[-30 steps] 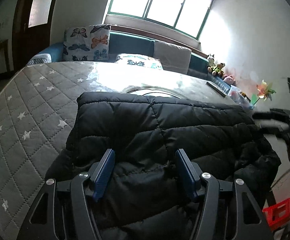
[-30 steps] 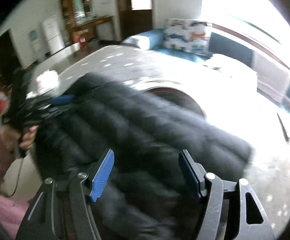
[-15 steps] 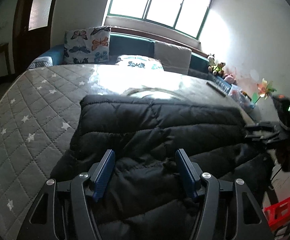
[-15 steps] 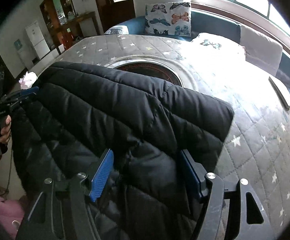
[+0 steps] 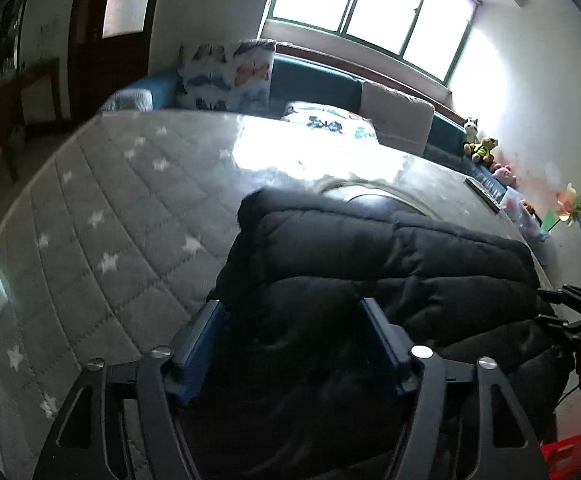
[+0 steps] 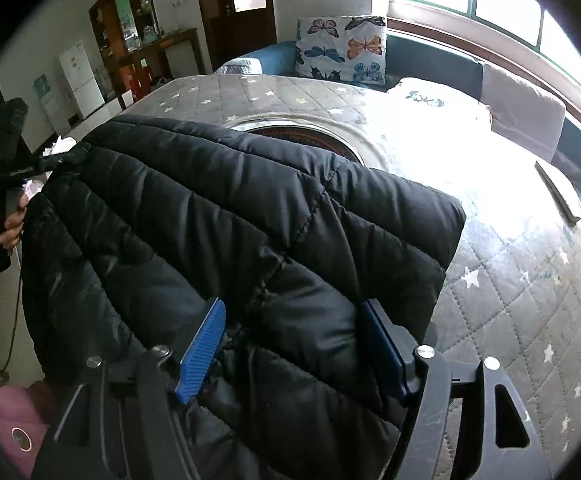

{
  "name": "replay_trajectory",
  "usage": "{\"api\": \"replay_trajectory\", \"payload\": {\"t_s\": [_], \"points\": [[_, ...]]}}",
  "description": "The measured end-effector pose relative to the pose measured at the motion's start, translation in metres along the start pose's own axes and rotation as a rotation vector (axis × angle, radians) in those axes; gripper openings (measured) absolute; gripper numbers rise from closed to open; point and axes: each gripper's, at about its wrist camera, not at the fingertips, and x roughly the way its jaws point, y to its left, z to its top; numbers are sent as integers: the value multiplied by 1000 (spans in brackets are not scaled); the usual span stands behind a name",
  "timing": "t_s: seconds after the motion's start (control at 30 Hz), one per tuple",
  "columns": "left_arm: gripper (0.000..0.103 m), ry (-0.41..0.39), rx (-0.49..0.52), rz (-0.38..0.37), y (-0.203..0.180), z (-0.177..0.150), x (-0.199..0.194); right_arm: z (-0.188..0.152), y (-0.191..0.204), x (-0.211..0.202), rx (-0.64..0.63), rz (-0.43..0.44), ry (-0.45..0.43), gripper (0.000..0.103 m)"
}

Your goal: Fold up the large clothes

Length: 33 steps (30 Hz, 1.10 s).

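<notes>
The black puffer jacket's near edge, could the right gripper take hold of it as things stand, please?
Probably yes: the right gripper is open with the black puffer jacket bulging between its fingers, and nothing lies in the way.

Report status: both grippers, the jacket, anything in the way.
Left gripper open, right gripper open, nothing held. Black quilted puffer jacket folded on grey star-quilted table, near edge overhanging. Nothing in the way.

Black quilted jacket (image 6: pixel 250 216); grey counter (image 6: pixel 522 280) cover with white stars; white butterfly-print cushion (image 6: pixel 340 48); blue pads on the right hand-held gripper (image 6: pixel 294 344)
</notes>
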Motion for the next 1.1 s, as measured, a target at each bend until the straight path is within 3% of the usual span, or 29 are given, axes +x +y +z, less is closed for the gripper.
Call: {"api": "replay_trajectory", "payload": {"t_s": [0.17, 0.3, 0.4, 0.53, 0.73, 1.1], "points": [[97, -13, -63, -16, 23, -9, 11, 6, 5, -13, -28, -44, -27, 78], [102, -29, -79, -25, 34, -17, 21, 12, -5, -27, -18, -100, -85, 85], [103, -21, -99, -42, 40, -18, 29, 14, -26, -21, 44, -95, -79, 89], [103, -5, -123, -70, 50, -16, 37, 13, -55, -2, 157, 6, -37, 90], [103, 36, -145, -128, 59, -13, 48, 7, -81, 20, 247, 129, -13, 103], [103, 113, -188, -213, 70, -10, 69, -6, -104, 46, 358, 346, 17, 103]]}}
